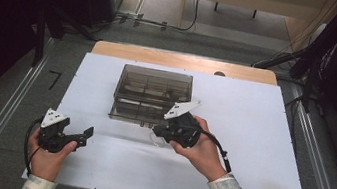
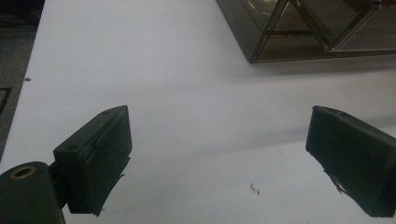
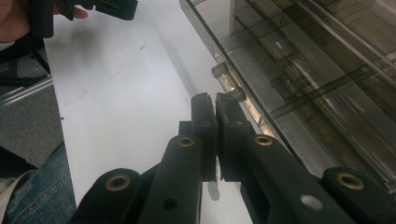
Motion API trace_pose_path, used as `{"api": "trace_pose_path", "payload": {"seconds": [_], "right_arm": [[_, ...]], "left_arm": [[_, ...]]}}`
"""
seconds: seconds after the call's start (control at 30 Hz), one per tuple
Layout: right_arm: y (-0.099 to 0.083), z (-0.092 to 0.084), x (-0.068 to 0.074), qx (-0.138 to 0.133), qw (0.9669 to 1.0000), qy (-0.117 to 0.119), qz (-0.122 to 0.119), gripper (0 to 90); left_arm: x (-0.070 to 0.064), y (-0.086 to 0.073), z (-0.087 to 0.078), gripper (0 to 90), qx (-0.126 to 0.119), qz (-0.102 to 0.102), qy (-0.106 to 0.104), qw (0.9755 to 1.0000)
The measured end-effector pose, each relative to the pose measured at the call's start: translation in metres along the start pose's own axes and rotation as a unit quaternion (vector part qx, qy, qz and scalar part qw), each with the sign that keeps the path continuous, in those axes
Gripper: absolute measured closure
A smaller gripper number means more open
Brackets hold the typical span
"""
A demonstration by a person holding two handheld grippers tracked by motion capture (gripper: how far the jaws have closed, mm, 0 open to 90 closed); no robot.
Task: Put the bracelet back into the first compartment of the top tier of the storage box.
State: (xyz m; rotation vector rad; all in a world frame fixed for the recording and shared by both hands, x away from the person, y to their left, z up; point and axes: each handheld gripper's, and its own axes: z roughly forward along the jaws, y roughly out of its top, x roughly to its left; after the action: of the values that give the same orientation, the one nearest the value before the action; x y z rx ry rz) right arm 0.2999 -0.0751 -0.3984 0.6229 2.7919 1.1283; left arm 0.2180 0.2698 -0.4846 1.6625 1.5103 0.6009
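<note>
A smoked clear plastic compartment box (image 1: pixel 154 95) lies closed on the white board (image 1: pixel 249 152). A hand holds my right gripper (image 1: pixel 156 132) at the box's front edge, pointing left. In the right gripper view its jaws (image 3: pixel 215 100) are pressed together with nothing between them, just beside the box wall (image 3: pixel 317 70) and a small clear latch (image 3: pixel 222 72). My left gripper (image 1: pixel 86 133) rests at the board's near left corner, pointing right. Its jaws (image 2: pixel 219 126) stand wide open over bare board, and the box corner (image 2: pixel 303 28) lies beyond them.
A wooden table edge (image 1: pixel 181 60) runs behind the board. Metal rails (image 1: pixel 1 120) flank both sides of the table. Cables and dark equipment (image 1: pixel 314 50) sit on the floor at the back. The other gripper (image 3: pixel 102 7) appears at the top left of the right gripper view.
</note>
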Motion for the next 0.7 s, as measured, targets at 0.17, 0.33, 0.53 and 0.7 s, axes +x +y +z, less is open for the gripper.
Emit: {"api": "trace_pose_path", "payload": {"seconds": [0.17, 0.33, 0.53, 0.7], "right_arm": [[0.008, 0.005, 0.0, -0.003, 1.0, 0.005, -0.003, 85.0], [0.018, 0.009, 0.002, -0.007, 0.9999, 0.012, -0.004, 84.9], [0.032, 0.014, 0.007, -0.013, 0.9997, 0.018, -0.01, 85.0], [0.042, 0.019, 0.009, -0.014, 0.9996, 0.02, -0.014, 85.0]], "left_arm": [[0.0, 0.0, 0.0, 7.2, -0.001, -0.001, -0.001, 1.0], [0.001, 0.0, 0.0, 7.2, 0.0, -0.001, -0.002, 1.0], [0.002, -0.001, 0.0, 7.2, 0.001, -0.004, -0.002, 1.0], [0.003, -0.001, -0.001, 7.2, 0.0, -0.004, -0.002, 1.0]]}}
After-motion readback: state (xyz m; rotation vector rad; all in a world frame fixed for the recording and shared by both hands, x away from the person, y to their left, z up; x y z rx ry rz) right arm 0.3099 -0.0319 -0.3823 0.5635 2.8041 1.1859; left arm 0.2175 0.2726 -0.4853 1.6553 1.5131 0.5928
